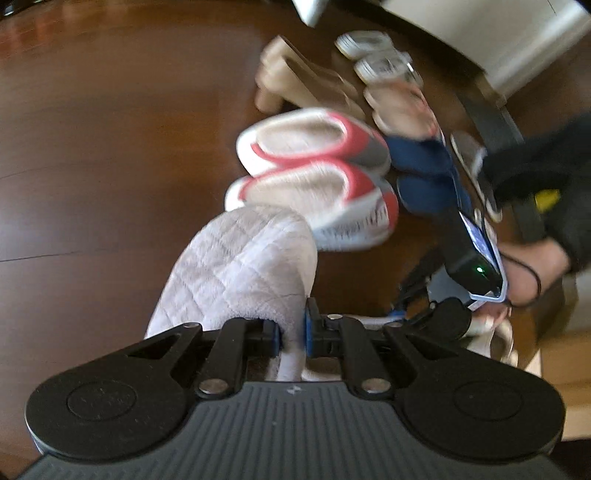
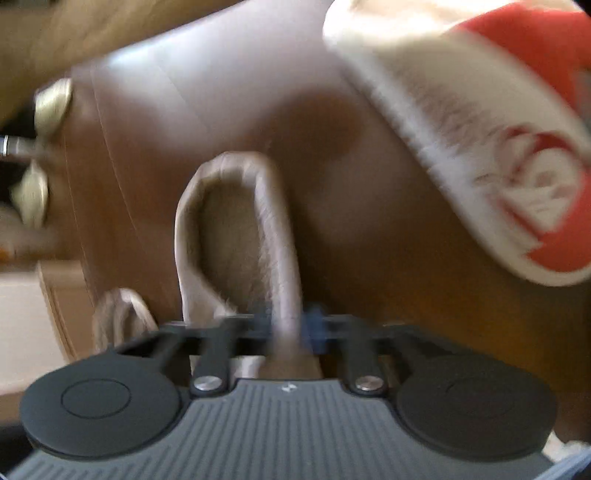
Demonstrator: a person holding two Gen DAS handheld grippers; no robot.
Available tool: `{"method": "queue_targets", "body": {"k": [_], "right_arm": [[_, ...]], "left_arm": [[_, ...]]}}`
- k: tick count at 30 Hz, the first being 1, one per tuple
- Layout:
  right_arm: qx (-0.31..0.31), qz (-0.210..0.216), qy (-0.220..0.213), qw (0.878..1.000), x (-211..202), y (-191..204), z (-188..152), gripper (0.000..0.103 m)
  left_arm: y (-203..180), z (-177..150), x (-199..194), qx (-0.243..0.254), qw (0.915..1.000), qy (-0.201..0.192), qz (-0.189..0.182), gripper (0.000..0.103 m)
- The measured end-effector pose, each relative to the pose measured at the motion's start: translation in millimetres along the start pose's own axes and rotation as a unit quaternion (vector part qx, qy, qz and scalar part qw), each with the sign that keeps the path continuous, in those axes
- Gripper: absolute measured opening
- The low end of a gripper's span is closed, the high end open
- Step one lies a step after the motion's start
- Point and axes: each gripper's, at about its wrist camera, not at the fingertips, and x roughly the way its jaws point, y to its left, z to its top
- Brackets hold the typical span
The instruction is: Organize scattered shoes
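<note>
My left gripper (image 1: 291,334) is shut on the edge of a pale quilted slipper (image 1: 240,266) and holds it over the wood floor. Beyond it lies a pair of white and red slippers (image 1: 314,170), then blue slippers (image 1: 424,173), beige heeled shoes (image 1: 295,77), pink sandals (image 1: 399,107) and white sneakers (image 1: 373,51). My right gripper (image 2: 295,328) is shut on the rim of a second pale slipper (image 2: 236,229), seen open side up. A white and red slipper (image 2: 480,129) lies to its upper right. The right gripper's body and the hand holding it (image 1: 528,266) show at the left view's right edge.
Dark wood floor (image 1: 110,147) stretches to the left. A white cabinet (image 1: 480,33) stands at the back right behind the shoe row. A dark furniture leg (image 1: 491,118) stands near the shoes. Light wood furniture with metal fittings (image 2: 48,107) is at the right view's left.
</note>
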Motion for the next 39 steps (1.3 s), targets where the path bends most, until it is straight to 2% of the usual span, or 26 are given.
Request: {"method": "queue_targets", "body": {"k": [1, 3, 5, 6, 9, 12, 14, 18, 22, 25, 27, 28, 29, 30, 33, 34, 35, 39], "right_arm": [[-0.059, 0.002, 0.001, 0.998, 0.1, 11.5, -1.3, 0.008], [-0.165, 0.006, 0.002, 0.986, -0.9, 30.3, -6.0, 0.008], [-0.193, 0.006, 0.002, 0.981, -0.7, 33.2, -8.3, 0.008], [-0.197, 0.005, 0.002, 0.980, -1.5, 32.1, -8.4, 0.013], [-0.194, -0.006, -0.021, 0.981, -23.1, 27.4, -11.5, 0.033], [-0.174, -0.007, -0.025, 0.984, -74.3, 17.5, -28.3, 0.041], [-0.154, -0.014, -0.018, 0.988, -101.5, 8.0, -42.5, 0.043], [-0.076, -0.032, -0.008, 0.997, -149.7, -28.8, -74.0, 0.050], [-0.023, -0.055, 0.001, 0.998, -168.3, -61.0, -96.1, 0.053], [0.005, -0.062, -0.004, 0.998, -166.1, -76.2, -101.5, 0.053], [0.024, -0.063, -0.013, 0.998, -165.0, -83.7, -99.1, 0.061], [0.030, -0.063, -0.017, 0.997, -166.0, -86.9, -98.5, 0.063], [0.036, -0.061, -0.020, 0.997, -167.6, -89.8, -98.5, 0.064], [0.042, -0.062, -0.023, 0.997, -169.7, -93.2, -98.3, 0.064], [0.057, -0.069, -0.025, 0.996, -171.9, -100.6, -100.2, 0.064], [0.061, -0.070, -0.025, 0.995, -170.6, -101.3, -100.2, 0.064], [0.070, -0.072, -0.026, 0.995, -173.4, -104.0, -99.6, 0.064], [0.091, -0.085, -0.059, 0.990, -217.6, -115.9, -89.9, 0.064]], "left_arm": [[-4.7, -1.1, 6.5, 0.011, 0.9999, 0.006, -0.005, 0.011], [-14.1, -2.9, 19.4, 0.032, 0.9992, 0.019, -0.015, 0.011], [-22.3, -4.6, 30.1, 0.042, 0.9983, 0.030, -0.026, 0.011], [-26.4, -5.5, 35.4, 0.048, 0.9978, 0.035, -0.031, 0.011], [-48.7, -1.0, 60.2, 0.087, 0.9928, 0.059, -0.056, 0.011], [-62.7, 7.3, 80.2, 0.114, 0.9885, 0.069, -0.072, 0.011], [-75.0, 13.2, 98.1, 0.152, 0.9816, 0.083, -0.079, 0.011], [-96.2, 22.7, 131.0, 0.225, 0.9636, 0.110, -0.095, 0.011], [-114.9, 27.3, 158.4, 0.288, 0.9408, 0.134, -0.118, 0.011], [-118.8, 24.5, 173.2, 0.286, 0.9413, 0.136, -0.116, 0.013], [-121.1, 22.5, 183.1, 0.284, 0.9420, 0.137, -0.114, 0.017], [-122.3, 21.5, 188.0, 0.283, 0.9423, 0.138, -0.113, 0.029], [-123.5, 20.5, 192.9, 0.282, 0.9426, 0.139, -0.112, 0.031], [-124.7, 19.6, 197.8, 0.281, 0.9429, 0.139, -0.111, 0.042], [-128.4, 16.9, 206.9, 0.272, 0.9455, 0.145, -0.105, 0.051], [-129.5, 16.6, 202.4, 0.260, 0.9485, 0.151, -0.100, 0.057], [-129.0, 18.1, 195.2, 0.245, 0.9527, 0.152, -0.096, 0.059], [-124.1, 32.3, 152.3, 0.166, 0.9740, 0.140, -0.064, 0.059]]}}
